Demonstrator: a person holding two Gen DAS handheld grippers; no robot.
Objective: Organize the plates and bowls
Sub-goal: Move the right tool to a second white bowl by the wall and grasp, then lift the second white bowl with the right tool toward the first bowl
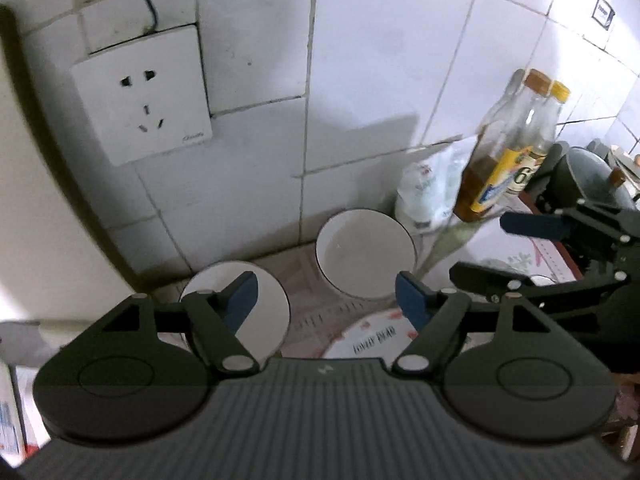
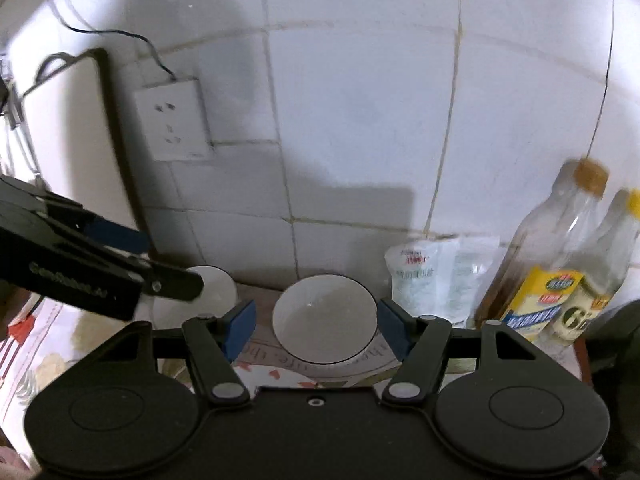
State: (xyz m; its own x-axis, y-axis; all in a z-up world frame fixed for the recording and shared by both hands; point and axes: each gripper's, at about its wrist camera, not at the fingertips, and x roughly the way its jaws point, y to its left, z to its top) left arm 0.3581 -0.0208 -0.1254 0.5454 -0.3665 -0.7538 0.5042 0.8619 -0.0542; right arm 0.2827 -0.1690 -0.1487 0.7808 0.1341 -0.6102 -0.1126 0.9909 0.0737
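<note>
Two upright white bowls point(image 1: 366, 258) point(image 1: 236, 308) by wall

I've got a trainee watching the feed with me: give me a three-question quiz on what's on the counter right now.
1. True or false: the left gripper is clamped on a bowl.
2. Multiple choice: which stands nearest the plastic bag? A) the wall socket B) the brown-capped oil bottle C) the small white bowl
3. Short answer: how many white bowls stand by the tiled wall, and which is larger?

Key
1. False: both grippers are open and hold nothing; the right gripper only frames a bowl from behind.
2. B
3. Two; the dark-rimmed bowl, nearer the bag.
</note>
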